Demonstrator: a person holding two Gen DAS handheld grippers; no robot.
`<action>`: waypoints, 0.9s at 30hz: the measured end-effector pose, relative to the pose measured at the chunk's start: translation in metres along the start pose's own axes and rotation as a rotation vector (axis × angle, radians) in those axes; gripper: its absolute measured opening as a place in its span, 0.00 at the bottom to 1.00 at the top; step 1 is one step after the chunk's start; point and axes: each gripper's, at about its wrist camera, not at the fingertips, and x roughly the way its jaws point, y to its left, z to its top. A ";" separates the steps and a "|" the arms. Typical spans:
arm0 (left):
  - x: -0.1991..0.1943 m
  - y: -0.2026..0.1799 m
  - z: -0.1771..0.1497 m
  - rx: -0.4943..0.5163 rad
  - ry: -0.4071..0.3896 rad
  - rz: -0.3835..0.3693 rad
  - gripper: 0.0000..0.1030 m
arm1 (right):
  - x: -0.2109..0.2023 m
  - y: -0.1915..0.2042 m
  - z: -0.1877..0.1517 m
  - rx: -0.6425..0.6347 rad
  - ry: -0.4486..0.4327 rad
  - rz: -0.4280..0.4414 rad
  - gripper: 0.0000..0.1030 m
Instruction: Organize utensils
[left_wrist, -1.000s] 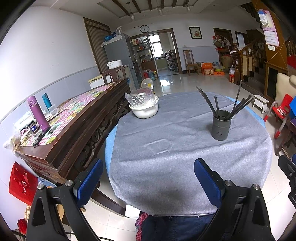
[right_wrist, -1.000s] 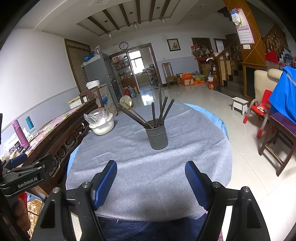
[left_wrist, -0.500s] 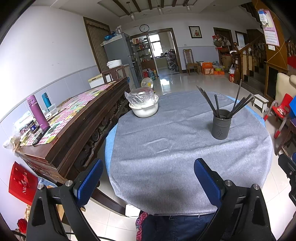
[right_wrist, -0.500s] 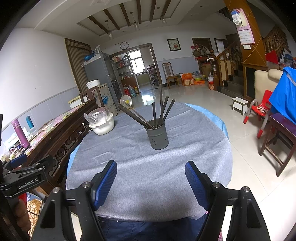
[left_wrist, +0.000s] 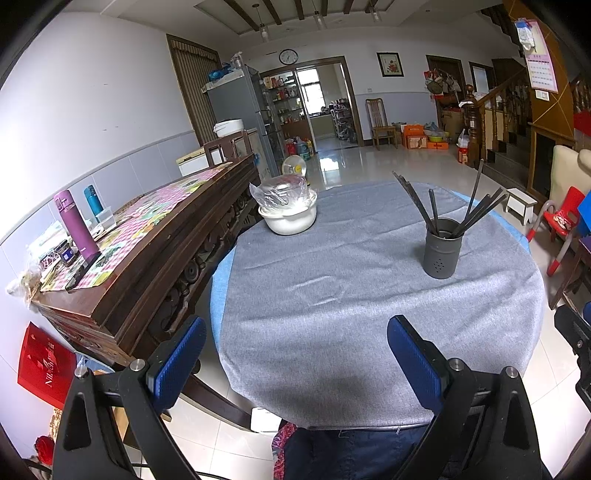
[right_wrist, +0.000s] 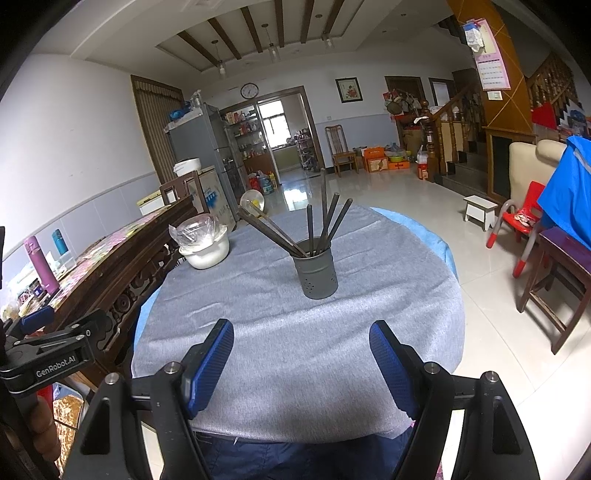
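Chopsticks (right_wrist: 320, 225) stand fanned in one gray perforated holder (right_wrist: 316, 273) on the gray-clothed round table (right_wrist: 295, 332), one covered white bowl (right_wrist: 205, 251) beyond. Right-wrist view alone shows the left gripper (right_wrist: 48, 354) at its edge; the exact stick count is unclear. Both the left gripper (left_wrist: 295, 362) and right gripper (right_wrist: 301, 363) hover wide open, empty, near the table's edge.

From here I cannot see the lower ends of the chopsticks (right_wrist: 325, 225); the grey holder (right_wrist: 316, 273) hides them. The bowl (left_wrist: 290, 218) near the bench's (left_wrist: 332, 314) far left edge is covered with crinkled plastic, so I can't tell its contents. The bench's near edge is partly behind my left claw (left_wrist: 295, 358), whose arms run off the picture's bottom.
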 end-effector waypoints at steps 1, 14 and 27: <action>0.000 0.000 0.000 0.000 -0.001 0.001 0.95 | 0.000 0.000 0.000 0.000 0.000 0.000 0.77; 0.000 0.001 -0.002 0.000 0.003 -0.002 0.95 | 0.000 -0.002 0.001 0.001 -0.004 0.000 0.77; 0.007 0.001 -0.003 -0.009 0.024 -0.007 0.95 | 0.008 -0.006 0.012 -0.004 -0.014 -0.011 0.77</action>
